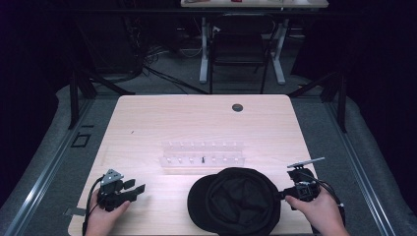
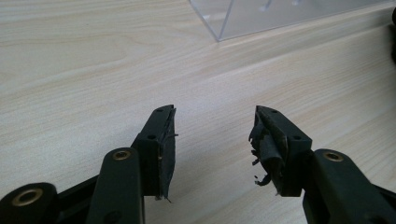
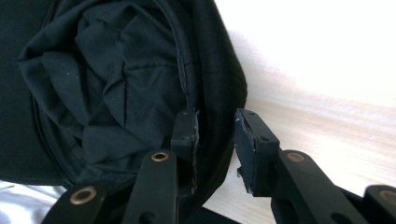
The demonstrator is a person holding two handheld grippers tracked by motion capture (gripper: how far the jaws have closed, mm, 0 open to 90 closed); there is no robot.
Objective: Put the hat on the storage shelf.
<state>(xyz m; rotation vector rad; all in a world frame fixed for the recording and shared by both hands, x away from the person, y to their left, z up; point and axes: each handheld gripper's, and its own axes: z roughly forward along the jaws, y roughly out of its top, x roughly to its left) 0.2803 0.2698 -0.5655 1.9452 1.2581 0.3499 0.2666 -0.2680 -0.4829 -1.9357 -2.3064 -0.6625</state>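
A pale wooden table [image 1: 147,123] with rounded corners stands on grey carpet, lit brightly against a dark room; a small round dark grommet [image 1: 237,107] sits near its far edge, right of centre. Beyond the table a black chair [image 1: 239,49] stands in front of the white legs of another desk [image 1: 204,51], and loose cables lie on the floor to the far left. At the middle of the table rests a clear plastic rack [image 1: 202,156] with two rows of small pegs; its corner also appears at the far right in the left gripper view. Near the table's near edge, right of centre, lies a black cap [image 1: 236,201], upside down so its crumpled lining faces up, with the brim toward the left. The right gripper [image 1: 281,195], held in the person's right hand [image 1: 317,209] at the near right, meets the cap's right rim: in the right gripper view one jaw sits inside against the lining and the other outside, with the rim between them and a gap left, so the jaws are apart and not clamped. The left gripper [image 1: 134,189], held in the left hand [image 1: 103,219] at the near left, sits well apart from the cap, its jaws spread wide over bare wood, with frayed black pads [image 2: 264,147].
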